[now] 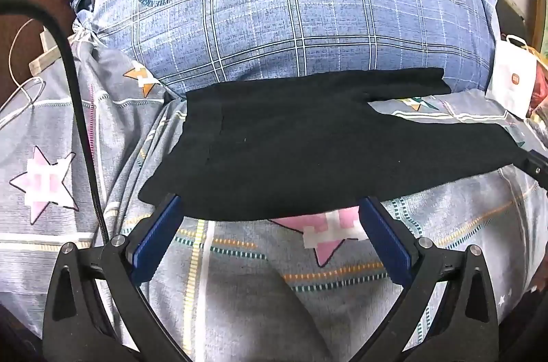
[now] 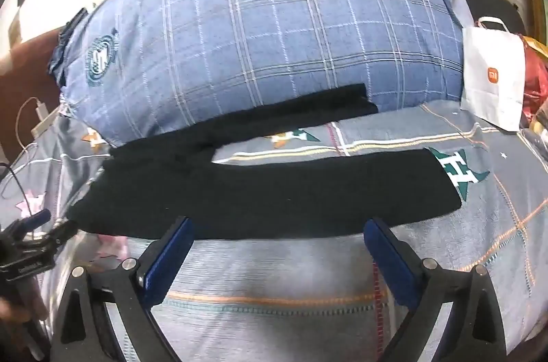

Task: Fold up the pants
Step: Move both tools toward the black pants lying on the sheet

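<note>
Flat, black pants (image 2: 267,190), lengthwise left-right, legs rightward, waistband left

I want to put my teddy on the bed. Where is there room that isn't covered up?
The bedsheet is bare between the near edge of the black pants and the open right gripper. A narrow wedge lies between the two legs. It is crowded behind, where the blue plaid quilt bulges, and by the white bag.
</note>
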`<state>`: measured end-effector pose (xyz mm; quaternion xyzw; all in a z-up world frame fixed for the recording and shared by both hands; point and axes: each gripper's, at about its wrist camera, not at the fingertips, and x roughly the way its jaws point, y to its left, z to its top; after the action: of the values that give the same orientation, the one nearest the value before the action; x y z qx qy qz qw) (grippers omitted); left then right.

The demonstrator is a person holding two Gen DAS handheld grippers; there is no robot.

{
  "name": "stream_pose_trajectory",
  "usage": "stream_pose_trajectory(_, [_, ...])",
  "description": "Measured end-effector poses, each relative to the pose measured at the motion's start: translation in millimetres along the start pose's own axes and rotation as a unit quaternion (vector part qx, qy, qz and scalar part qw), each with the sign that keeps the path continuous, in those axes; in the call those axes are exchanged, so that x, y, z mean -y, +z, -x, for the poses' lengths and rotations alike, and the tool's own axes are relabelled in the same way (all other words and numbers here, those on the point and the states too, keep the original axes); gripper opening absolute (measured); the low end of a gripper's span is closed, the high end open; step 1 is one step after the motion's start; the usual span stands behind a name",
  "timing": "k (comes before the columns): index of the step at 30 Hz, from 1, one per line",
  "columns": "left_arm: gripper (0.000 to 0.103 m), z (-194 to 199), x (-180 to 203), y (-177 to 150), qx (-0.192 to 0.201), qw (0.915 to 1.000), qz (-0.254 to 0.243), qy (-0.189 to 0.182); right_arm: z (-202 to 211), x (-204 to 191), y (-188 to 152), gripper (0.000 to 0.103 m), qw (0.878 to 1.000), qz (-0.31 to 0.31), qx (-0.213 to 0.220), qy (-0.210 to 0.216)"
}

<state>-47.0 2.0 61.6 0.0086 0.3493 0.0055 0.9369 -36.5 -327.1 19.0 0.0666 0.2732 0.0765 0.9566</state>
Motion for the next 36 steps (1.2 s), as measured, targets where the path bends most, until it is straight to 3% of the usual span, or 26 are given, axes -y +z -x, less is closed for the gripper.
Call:
stream_pose_trajectory(17, [0.103,16.8,-29.3,-5.4,-0.002,0.9992,0.040,-0.001,5.7,-15.0,-4.9,0.099,1.000,0.010,-0.009,0.010])
stream_pose_trajectory(24, [0.103,12.8,-31.4,-2.9,-0.003,0.9985,0.051,-0.018,12.4,-6.8,-5.1,0.099,1.000,0.011,-0.018,-0.013])
stream_pose_trajectory(29, [0.103,3.6,-34.2,-3.3,-0.023,0.9980,0.055,-0.021,21.0,16.7,-12.4,0.099,0.999,-0.012,-0.012,-0.034])
stream_pose_trajectory(36, [0.103,-1.0,-46.8,-7.2,-0.029,0.9963,0.078,-0.022,11.6,70.6,-23.4,0.099,0.996,-0.068,-0.037,-0.048])
